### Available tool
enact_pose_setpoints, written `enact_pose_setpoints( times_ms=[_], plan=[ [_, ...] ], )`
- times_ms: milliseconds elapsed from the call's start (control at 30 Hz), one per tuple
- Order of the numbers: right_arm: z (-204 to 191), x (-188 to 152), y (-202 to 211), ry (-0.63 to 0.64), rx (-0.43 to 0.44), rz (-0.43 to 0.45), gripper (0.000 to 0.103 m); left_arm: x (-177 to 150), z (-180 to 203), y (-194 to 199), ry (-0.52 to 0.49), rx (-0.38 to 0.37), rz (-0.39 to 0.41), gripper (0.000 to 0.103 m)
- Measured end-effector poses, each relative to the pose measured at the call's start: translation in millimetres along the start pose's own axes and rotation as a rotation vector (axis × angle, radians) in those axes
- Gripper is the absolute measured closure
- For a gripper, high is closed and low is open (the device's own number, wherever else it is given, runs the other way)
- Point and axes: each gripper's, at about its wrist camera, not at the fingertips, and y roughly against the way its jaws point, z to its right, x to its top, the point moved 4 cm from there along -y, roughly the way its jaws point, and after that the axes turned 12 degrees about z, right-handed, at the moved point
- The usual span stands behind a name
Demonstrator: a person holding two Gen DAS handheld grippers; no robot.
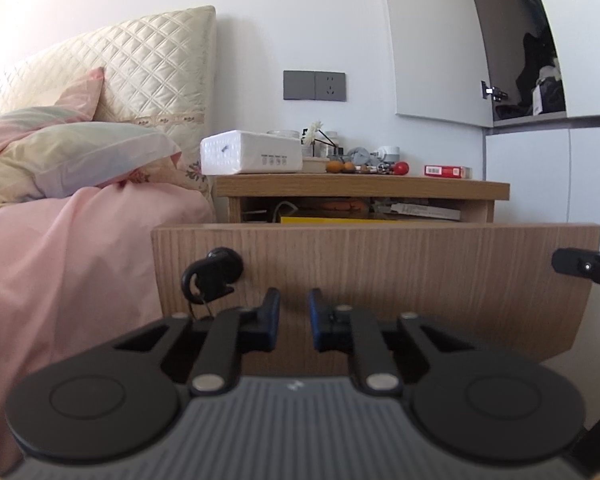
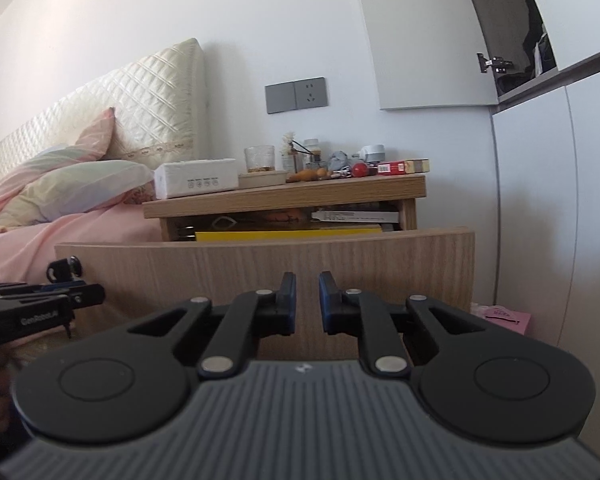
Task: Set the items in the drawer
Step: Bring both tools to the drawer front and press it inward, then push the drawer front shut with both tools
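Drawer (image 1: 376, 276) pulled out below nightstand (image 1: 364, 188), already part-full; left gripper (image 1: 294, 316) & right gripper (image 2: 307, 300) both slightly spread, empty, low by drawer front; cigarette pack (image 1: 447, 171) etc. not yet stowed.

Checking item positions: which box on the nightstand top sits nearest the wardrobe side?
The red box, at the nightstand's right end; the white box sits at the bed end.

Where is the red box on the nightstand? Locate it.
The red box lies at the nightstand's right end, right of the red ball, above the open drawer.
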Motion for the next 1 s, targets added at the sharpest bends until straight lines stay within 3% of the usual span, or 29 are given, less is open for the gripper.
enact_pose_setpoints(
  times_ms=[300, 1000],
  plan=[
    [5.6, -5.7, -4.2, 0.028, -0.006, -0.014, 0.088, -3.0, 9.0, -6.2, -0.055, 0.006, 0.009, 0.09],
    [6.4, -9.7, -13.1, 0.004, -0.008, -0.017, 0.088, 5.5, 6.7, -23.8, -0.035, -0.019, -0.037, 0.09]
  ],
)
